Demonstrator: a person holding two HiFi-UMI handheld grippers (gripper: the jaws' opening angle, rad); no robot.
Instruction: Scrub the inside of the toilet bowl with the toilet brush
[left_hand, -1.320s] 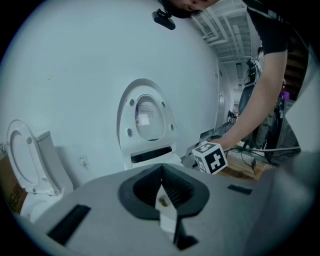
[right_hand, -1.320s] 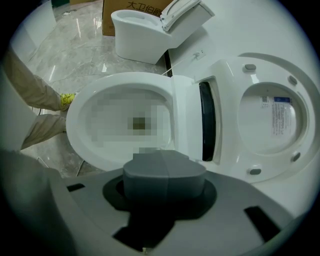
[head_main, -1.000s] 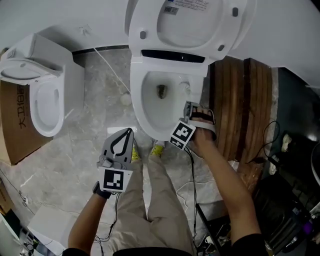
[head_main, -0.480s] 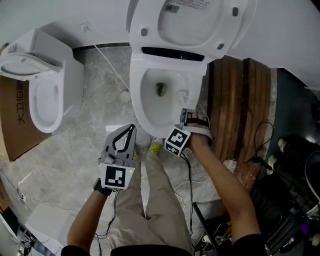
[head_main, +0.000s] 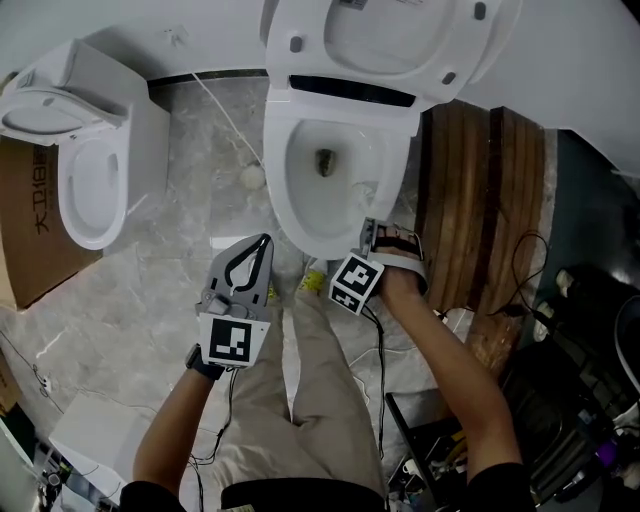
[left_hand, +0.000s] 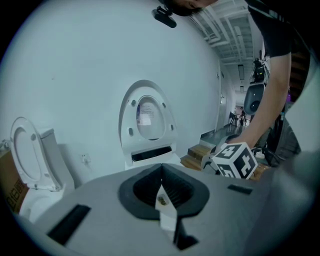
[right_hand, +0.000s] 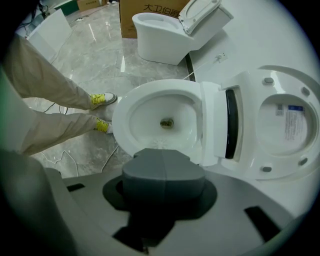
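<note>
Looking down, closest in are the beige trousers (head_main: 320, 400) and a yellow shoe (head_main: 314, 282) on the grey marble floor (head_main: 170, 290). The left gripper (head_main: 263, 244) hangs over the floor just off the front-left edge of the toilet bowl (head_main: 298, 185), jaws pinched shut tip to tip with nothing in them. The right gripper (right_hand: 162, 154) sits at the bowl's front-right edge, pointing in. Its jaws are squeezed together and the toilet brush (right_hand: 161, 144) pokes out right past the tips, so it looks clamped on the handle, though the pads hide the handle itself. The white bristle head is down inside the bowl, against the wall nearest that gripper and short of the drain hole (head_main: 324, 161). Behind that, the seat and lid (head_main: 390, 40) stand raised against the white wall. Wooden planks (head_main: 485, 190) run along the bowl's right side. Way over at the floor's left edge there's a second toilet (head_main: 85, 190) with a cardboard box (head_main: 30, 250) just beside it.
</note>
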